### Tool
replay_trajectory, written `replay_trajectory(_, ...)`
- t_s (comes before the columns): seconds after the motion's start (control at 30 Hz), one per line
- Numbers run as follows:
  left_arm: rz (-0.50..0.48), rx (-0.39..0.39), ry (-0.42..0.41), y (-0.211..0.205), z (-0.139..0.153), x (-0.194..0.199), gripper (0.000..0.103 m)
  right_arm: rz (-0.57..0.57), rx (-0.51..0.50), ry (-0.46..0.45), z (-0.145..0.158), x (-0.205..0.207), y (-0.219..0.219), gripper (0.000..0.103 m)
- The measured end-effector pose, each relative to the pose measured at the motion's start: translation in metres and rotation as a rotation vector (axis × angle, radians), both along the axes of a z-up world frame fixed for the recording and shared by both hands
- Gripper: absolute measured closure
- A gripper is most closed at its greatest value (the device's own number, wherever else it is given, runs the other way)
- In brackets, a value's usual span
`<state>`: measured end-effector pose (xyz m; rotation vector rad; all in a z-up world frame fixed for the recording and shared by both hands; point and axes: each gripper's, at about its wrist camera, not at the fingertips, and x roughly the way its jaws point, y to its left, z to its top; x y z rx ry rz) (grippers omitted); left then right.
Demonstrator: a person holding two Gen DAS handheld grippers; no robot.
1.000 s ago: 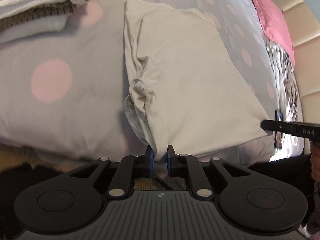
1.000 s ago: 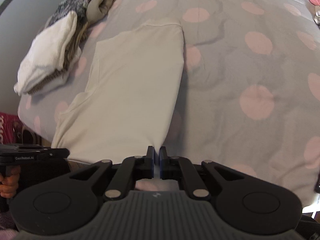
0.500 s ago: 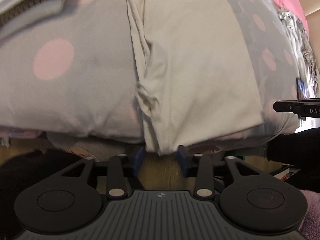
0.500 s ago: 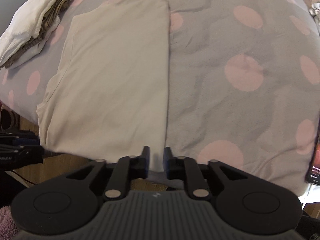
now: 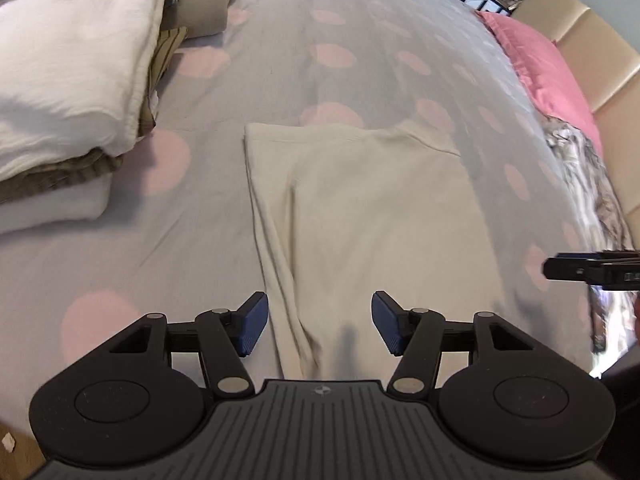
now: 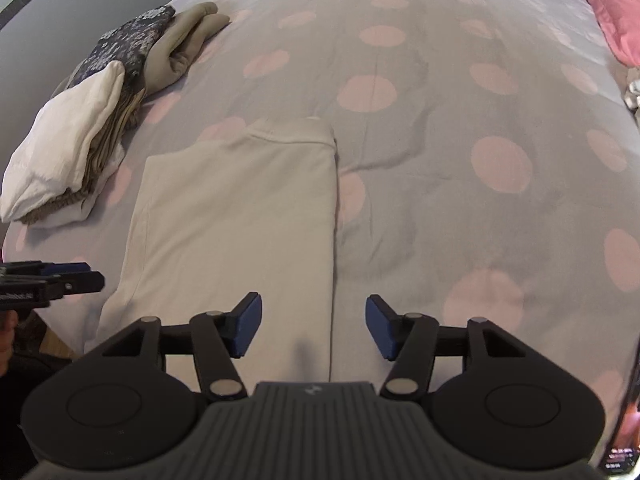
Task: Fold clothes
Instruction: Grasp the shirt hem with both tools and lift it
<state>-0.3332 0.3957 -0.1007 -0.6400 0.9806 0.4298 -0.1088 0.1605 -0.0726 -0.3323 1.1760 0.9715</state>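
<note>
Cream shirt [image 5: 360, 216] lies flat ahead of both empty, wide-open grippers, left [image 5: 319, 326] and right [image 6: 314, 326].

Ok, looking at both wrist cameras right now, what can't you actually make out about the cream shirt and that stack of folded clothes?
- Cream shirt: its near hem is hidden behind the left gripper body, and in the right wrist view behind the right gripper.
- Folded pile: the lower layers are covered by the white top piece, so their count is unclear; the left wrist view's edge cuts it off.
- Whether the shirt's underside layers lie flat: hidden.
</note>
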Motion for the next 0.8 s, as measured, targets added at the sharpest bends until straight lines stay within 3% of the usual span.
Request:
replay_trajectory(0.17,0.088,-0.026,-0.014,0.029,-0.033,0.016,0.048,-0.051,0.023,0.022,-0.023,0.027,0.013,0.03)
replay_trajectory(0.33,0.024,-0.02,-0.073,0.039,-0.043,0.035,0.047,-0.056,0.025,0.043,-0.044,0.048,0.031,0.03)
replay_trajectory(0.43,-0.031,-0.005,-0.079,0.038,-0.049,0.05,0.029,-0.055,0.067,0.094,-0.053,0.057,0.044,0.03)
replay_trajectory(0.47,-0.047,0.001,-0.078,0.037,-0.049,0.055,0.028,-0.049,0.075,0.115,-0.056,0.058,0.049,0.03)
replay_trajectory(0.6,-0.092,0.056,-0.084,0.033,-0.051,0.064,0.028,-0.02,0.074,0.15,-0.07,0.057,0.066,0.029)
replay_trajectory(0.8,-0.098,0.076,-0.131,0.036,-0.053,0.075,0.044,0.037,0.127,0.108,-0.073,0.052,0.074,0.029)
